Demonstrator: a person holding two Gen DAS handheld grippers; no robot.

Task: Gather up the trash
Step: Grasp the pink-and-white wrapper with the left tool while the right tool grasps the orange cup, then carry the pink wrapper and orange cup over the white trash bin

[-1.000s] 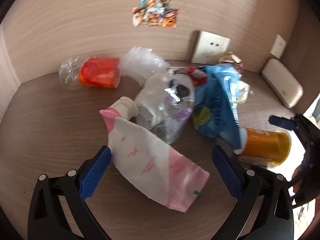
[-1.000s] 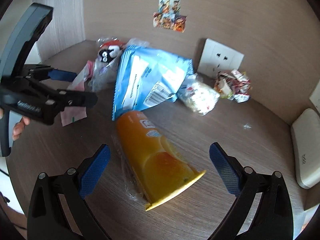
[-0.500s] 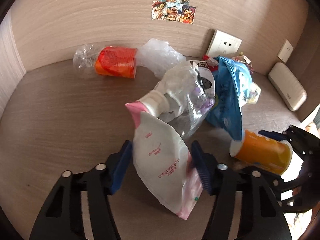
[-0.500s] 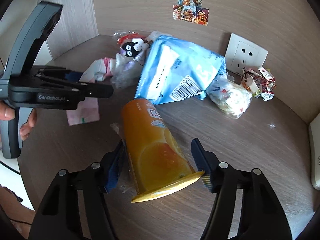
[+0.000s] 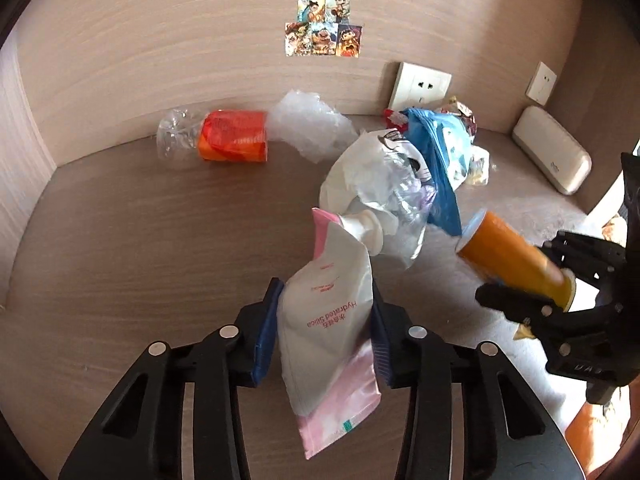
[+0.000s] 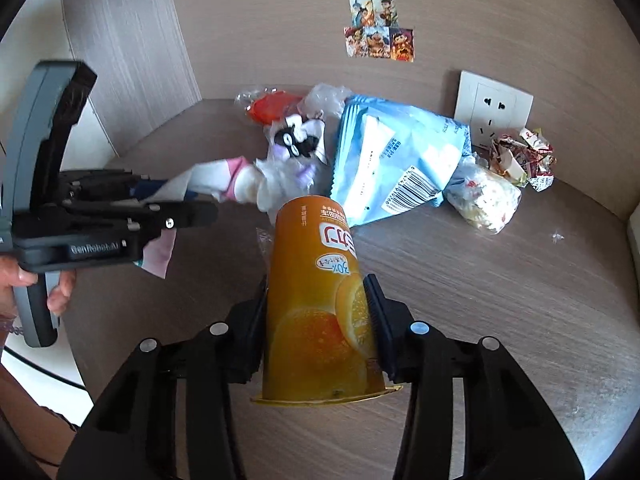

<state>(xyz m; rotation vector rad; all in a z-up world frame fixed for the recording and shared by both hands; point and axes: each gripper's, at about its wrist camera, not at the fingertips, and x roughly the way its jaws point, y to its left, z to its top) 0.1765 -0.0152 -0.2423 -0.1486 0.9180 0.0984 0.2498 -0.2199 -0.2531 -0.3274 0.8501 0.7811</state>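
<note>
Both pieces of trash are in hand. The white-and-pink pouch (image 5: 332, 316) sits between the blue pads of the left gripper (image 5: 325, 322), whose jaws have just been closing; the pads now press its soft body on both sides, cap end pointing away toward 12 o'clock and tail hanging loose toward 6. A mid-body grip probably suits it, since the pouch is limp and would fold if taken by an end.

The orange cup (image 6: 320, 304) is clamped by the right gripper (image 6: 318, 320), jaws likewise just closing, now bearing on the cup wall near its wide rim. It tilts with its narrow base away from the camera. Taking it near the rim likely keeps the taper from slipping out.

Beyond them, on the wooden shelf (image 6: 500, 300), trash remains: a blue bag (image 6: 396, 160) at 12 o'clock from the cup, a crumpled clear wrapper (image 5: 384, 184) touching the pouch's cap, a crushed bottle with orange label (image 5: 216, 140) at 11 o'clock by the wall, a wadded wrapper (image 6: 524, 156) under the wall socket (image 6: 494, 106).

Judgement: first two items secured; next comes carrying them off.
</note>
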